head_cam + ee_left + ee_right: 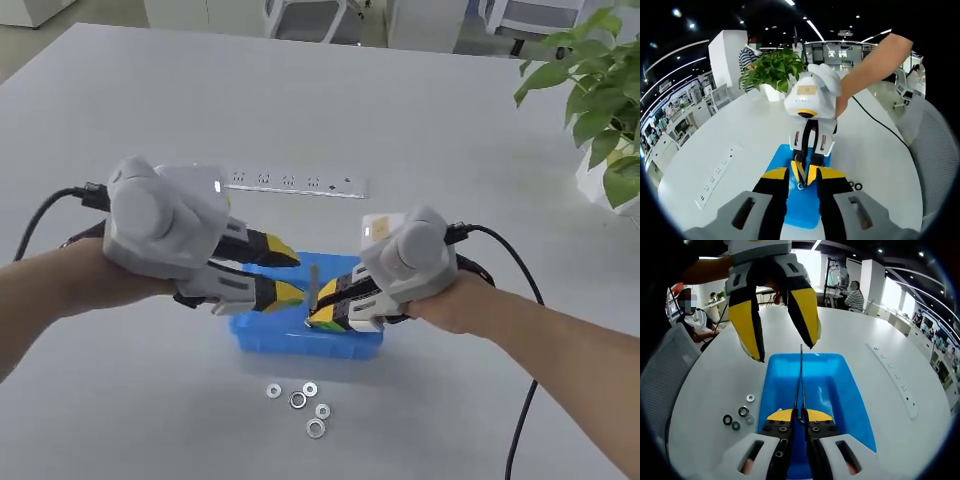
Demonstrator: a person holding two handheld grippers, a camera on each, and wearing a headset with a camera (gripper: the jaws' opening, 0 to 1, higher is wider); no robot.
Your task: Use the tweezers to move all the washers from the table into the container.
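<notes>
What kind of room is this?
Probably an open-plan office: a large white table with a power strip, office chairs behind it, a potted plant, people seated at desks.

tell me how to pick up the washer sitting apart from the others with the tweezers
Probably grip the lone washer by its rim, one tweezers tip through the hole, one outside, coming straight down. It lies flat on the table, so no edge offers a side pinch.
</notes>
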